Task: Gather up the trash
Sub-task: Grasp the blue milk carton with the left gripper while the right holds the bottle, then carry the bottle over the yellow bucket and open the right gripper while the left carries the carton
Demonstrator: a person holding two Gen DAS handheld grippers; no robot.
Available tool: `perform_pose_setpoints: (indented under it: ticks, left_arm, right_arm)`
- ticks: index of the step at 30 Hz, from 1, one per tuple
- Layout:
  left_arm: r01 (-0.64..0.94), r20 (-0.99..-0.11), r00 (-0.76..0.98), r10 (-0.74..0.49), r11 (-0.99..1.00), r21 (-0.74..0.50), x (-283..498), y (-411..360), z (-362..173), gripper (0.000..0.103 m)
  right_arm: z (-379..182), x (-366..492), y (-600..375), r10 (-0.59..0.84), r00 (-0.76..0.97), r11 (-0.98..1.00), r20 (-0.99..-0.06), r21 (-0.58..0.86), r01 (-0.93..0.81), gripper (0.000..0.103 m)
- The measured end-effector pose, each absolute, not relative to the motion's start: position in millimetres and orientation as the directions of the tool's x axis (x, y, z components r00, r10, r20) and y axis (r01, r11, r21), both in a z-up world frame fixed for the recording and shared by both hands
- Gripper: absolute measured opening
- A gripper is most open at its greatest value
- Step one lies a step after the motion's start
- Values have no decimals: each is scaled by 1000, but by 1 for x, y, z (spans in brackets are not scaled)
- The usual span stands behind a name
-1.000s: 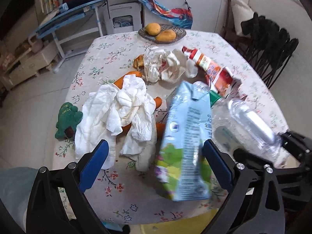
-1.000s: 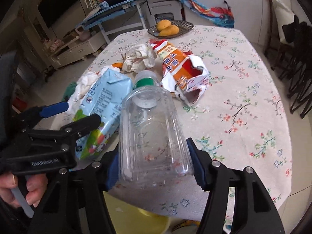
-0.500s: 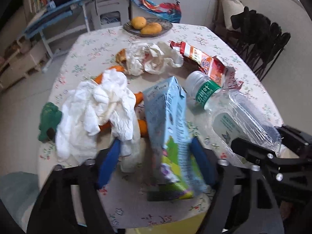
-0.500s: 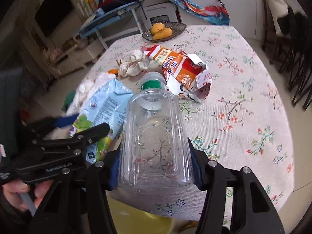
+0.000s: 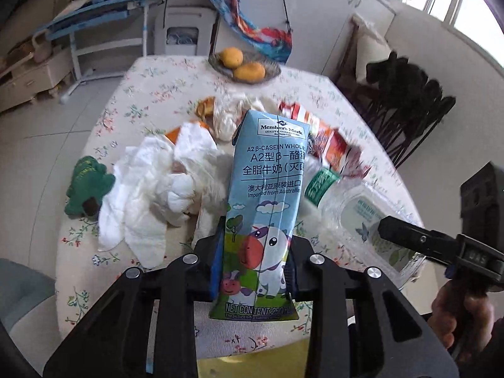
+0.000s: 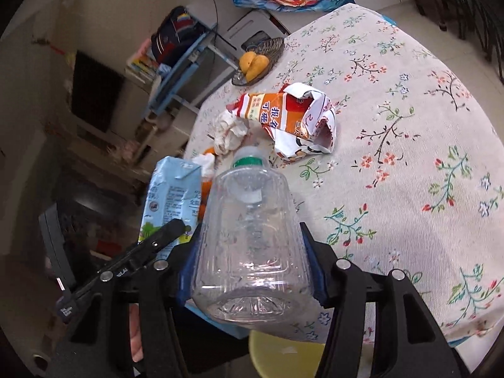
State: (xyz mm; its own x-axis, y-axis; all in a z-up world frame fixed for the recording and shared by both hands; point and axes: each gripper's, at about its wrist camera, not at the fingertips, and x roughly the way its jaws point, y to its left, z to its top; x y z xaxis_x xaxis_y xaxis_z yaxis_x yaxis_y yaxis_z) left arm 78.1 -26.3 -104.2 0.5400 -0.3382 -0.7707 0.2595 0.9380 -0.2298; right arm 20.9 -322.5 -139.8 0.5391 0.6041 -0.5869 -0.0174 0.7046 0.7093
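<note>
The left gripper [image 5: 254, 264] has just been closing, and its blue pads now press both sides of the carton [image 5: 267, 201], holding it upright above the near edge of the table [image 5: 151, 88]. The carton is a tall light-blue milk pack with a cartoon cow low on its face, dark print above, and a folded top; its bottom edge hangs below the jaws.

The right gripper [image 6: 252, 267] clamps the bottle [image 6: 252, 236] by its wide base, neck pointing away over the table. The bottle is clear, ribbed and looks empty, with a green band under a pale cap. In the left view it lies just right of the carton, half hidden behind it, and its label is too blurred to read.

Left of the carton sits a heap of white tissue [image 5: 151, 189], with orange scraps showing under it that cannot be identified. Beyond the carton lie a crumpled wrapper [image 5: 233, 116] and a torn red-and-orange bag [image 6: 293, 119], the bag partly covered by the carton in the left view. A green toy [image 5: 86, 186] rests left of the tissue. Far behind the carton a dish [image 5: 271, 72] holds two orange fruits [image 5: 242, 64]. Below the carton a yellow surface [image 6: 283, 356] is cut off by the frame.
</note>
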Motion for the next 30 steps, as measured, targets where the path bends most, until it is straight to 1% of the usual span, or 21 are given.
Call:
perform_pose_setpoints:
  ticks: [4,5,8,11,12,13,18,23,30]
  left_arm:
    - [249,-733,583,-349,936,-247,67,-13,-90,30]
    - [246,-729,588,-349,936,-250,65,-10,-89,30]
    - [226,-726,596,-343,939,-258,59,1,-86,30]
    - [213,-726,599,-338,941,-262,53,8,-86,30]
    - [213,-725,600,-338,941,-263,50,10,-86,30]
    - [212,-723,603,-337,942,-262,47,12,-85,30]
    - [208,-703,622,-344,939,-275,29,26,-79,30]
    - [208,-698,627,-347,938,-279,11,35,-77,30]
    - [218,-696,626,-352,936,-278,-10,41,-78,30]
  right_arm:
    - [-138,14,-322,613,548,690,-570,724,-19,56]
    - [-138,12,-318,600,546,707,-585,707,-21,56]
    - [-132,10,-305,533,540,794,-651,605,-54,56]
    - [-127,10,-277,408,537,903,-738,415,-115,56]
    - [-127,10,-271,376,538,921,-755,367,-129,56]
    - [-129,10,-268,374,534,923,-758,360,-135,56]
    - [-127,-3,-279,460,538,873,-706,469,-131,56]
    - [-117,-34,-285,526,540,828,-658,540,-148,56]
    - [-102,-81,-270,563,507,816,-652,536,-217,56]
